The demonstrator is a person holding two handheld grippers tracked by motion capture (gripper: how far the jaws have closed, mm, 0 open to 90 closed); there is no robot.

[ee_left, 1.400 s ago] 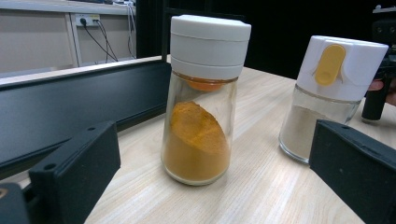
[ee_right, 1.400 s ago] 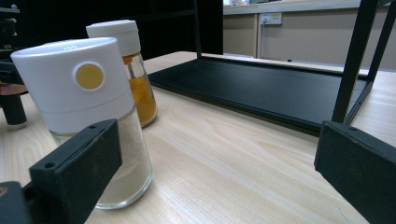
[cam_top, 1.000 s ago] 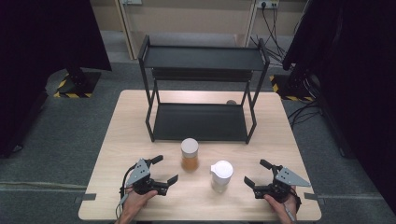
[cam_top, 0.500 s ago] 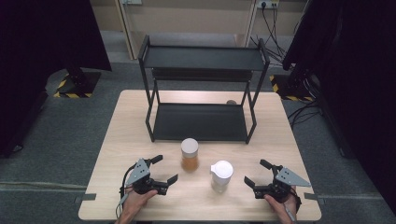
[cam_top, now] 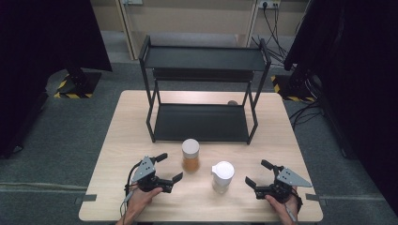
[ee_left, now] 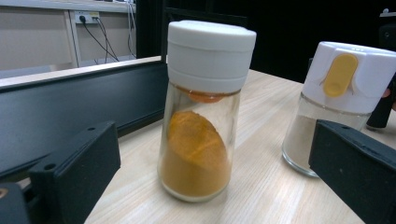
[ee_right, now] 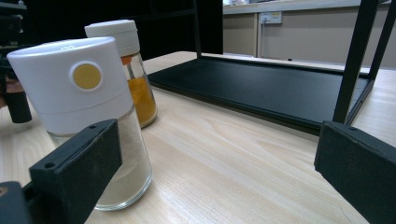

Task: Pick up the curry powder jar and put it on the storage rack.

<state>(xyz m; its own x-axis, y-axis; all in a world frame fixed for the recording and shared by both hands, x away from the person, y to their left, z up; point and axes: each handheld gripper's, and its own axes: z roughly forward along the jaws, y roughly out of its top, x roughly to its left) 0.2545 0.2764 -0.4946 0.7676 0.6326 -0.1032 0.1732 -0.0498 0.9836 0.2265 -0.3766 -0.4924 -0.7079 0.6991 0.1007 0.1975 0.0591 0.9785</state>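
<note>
Two spice jars stand before the black two-tier rack (cam_top: 202, 89) on our wooden table (cam_top: 281, 136).

We hold the left gripper (cam_top: 170, 168) wide beside the orange spice jar (cam_top: 190, 155), nearest the rack; the right gripper (cam_top: 258, 174) gapes beside the pale spice jar (cam_top: 222, 176), both gripping nothing.

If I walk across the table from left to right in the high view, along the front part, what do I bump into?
Left gripper, open → glass jar of orange powder with a white lid → glass jar of pale powder with a white cap → right gripper, open.
</note>
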